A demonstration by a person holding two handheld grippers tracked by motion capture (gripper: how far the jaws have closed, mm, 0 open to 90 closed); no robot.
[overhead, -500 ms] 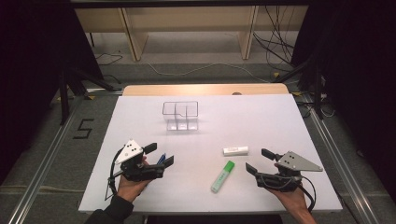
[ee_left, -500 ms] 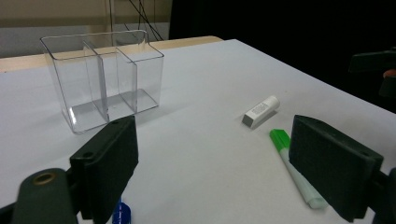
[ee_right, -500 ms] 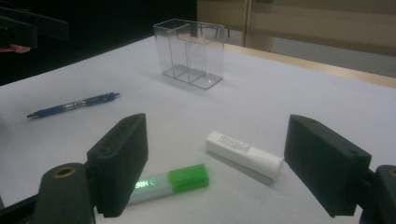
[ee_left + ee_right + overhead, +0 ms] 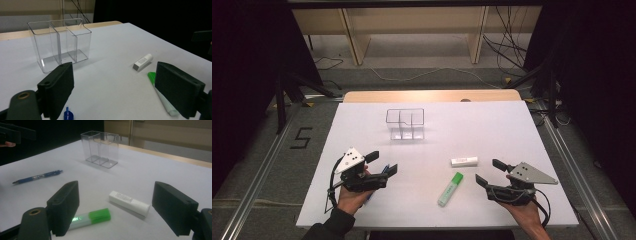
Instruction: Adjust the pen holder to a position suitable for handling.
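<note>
Left gripper (image 4: 381,164): lower left of the high view, held in a hand (image 4: 349,196), jaws wide apart, nothing between them. Right gripper (image 4: 491,172): lower right, held in a hand (image 4: 526,210), jaws wide apart and empty, pointing toward frame centre.

The white desk (image 4: 492,125) carries a clear divided holder (image 4: 405,123), standing upright toward its far side. Nearer than the holder and to its right lies a white tube (image 4: 464,161), with a green highlighter (image 4: 450,189) just beside it, nearer still. A blue pen (image 4: 37,177) lies flat, nearer than the holder on its left.
</note>
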